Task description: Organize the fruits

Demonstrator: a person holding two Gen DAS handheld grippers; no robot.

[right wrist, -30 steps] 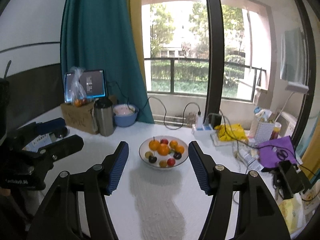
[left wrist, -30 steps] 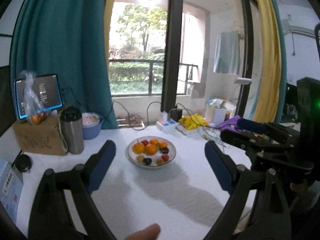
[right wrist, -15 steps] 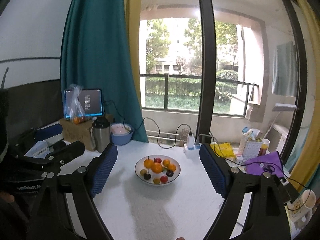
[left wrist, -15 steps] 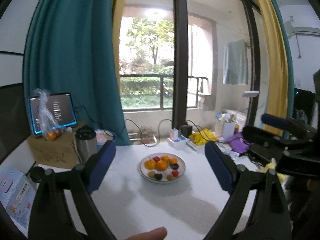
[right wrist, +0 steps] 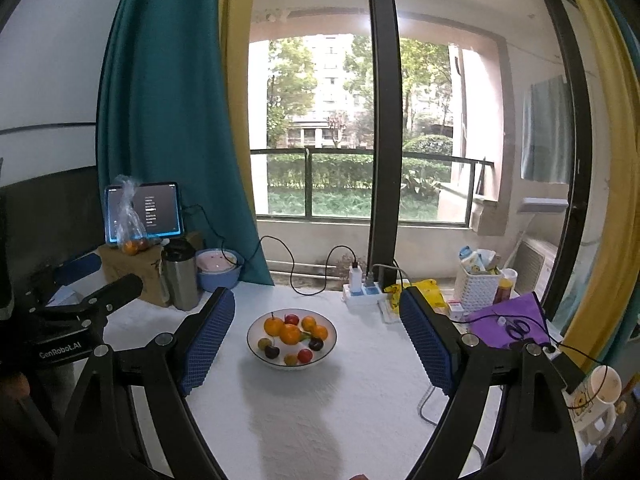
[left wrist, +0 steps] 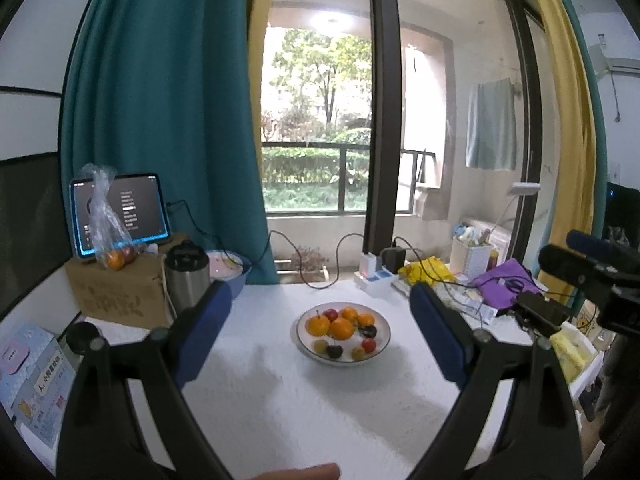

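Both the left gripper [left wrist: 320, 336] and right gripper [right wrist: 316, 344] gaped wide and empty, the right having just been opening, above the fruit bowl [right wrist: 329, 347] mid-table [right wrist: 360, 420]

tablet [left wrist: 120, 212] on box [left wrist: 116, 292] – flask [left wrist: 187, 280] beside

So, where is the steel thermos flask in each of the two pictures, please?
Left wrist view: the steel thermos flask stands left of centre, beside the cardboard box, behind the left pad.
Right wrist view: the flask is again left of centre, in front of the blue bowl.
Shared landmark: the fruit plate.
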